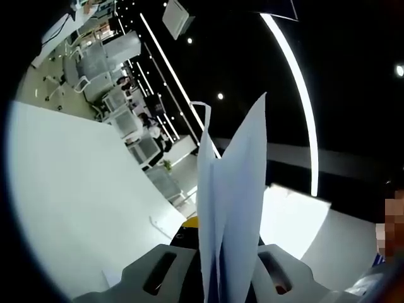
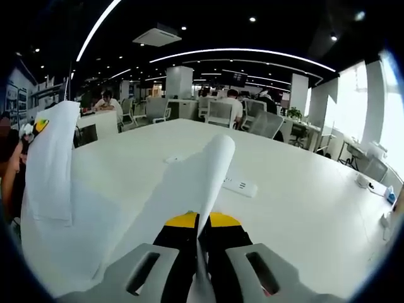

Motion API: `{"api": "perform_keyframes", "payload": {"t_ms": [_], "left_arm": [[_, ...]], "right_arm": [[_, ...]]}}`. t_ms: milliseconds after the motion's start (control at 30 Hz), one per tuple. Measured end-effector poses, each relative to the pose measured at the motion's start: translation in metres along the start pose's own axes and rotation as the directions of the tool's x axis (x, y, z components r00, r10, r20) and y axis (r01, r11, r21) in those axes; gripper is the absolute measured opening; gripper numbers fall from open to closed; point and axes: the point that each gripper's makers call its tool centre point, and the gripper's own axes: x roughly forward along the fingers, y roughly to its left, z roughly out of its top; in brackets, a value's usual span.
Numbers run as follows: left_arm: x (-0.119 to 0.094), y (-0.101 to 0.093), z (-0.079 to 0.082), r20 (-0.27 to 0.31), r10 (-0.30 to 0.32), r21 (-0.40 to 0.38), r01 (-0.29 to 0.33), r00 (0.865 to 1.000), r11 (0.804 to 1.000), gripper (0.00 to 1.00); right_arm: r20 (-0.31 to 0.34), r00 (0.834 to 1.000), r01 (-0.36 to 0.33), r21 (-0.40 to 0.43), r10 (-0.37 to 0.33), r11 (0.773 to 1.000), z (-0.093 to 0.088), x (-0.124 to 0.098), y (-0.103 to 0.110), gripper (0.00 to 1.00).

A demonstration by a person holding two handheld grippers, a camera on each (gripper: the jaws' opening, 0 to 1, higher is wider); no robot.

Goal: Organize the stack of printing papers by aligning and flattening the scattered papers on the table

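We hold the papers (image 1: 230, 208) lifted above the tabletop (image 2: 297, 208), left tongs (image 1: 221, 278) and right tongs (image 2: 201, 265) each clamped on an edge, and should, we judge, lower them evenly, tapping edges flush against the tabletop before flattening.

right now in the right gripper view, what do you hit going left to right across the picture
curled end of the papers → papers pinched in the right gripper → power strip on the table → small items by the table's far right edge
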Motion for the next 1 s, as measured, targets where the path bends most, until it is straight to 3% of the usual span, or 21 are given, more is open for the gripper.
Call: {"api": "perform_keyframes", "payload": {"t_ms": [567, 1000], "left_arm": [[0.000, 0.003, -0.001, -0.003, 0.004, 0.000, -0.004, 1.000, 1.000, 0.06], [0.000, 0.005, -0.001, -0.003, 0.010, -0.002, -0.010, 1.000, 1.000, 0.06]], "right_arm": [[-0.001, 1.000, -0.003, -0.009, 0.003, 1.000, 0.001, -0.002, 0.007, 0.00], [0.017, 1.000, -0.013, -0.036, 0.014, 0.999, 0.013, -0.007, 0.015, 0.00]]}}
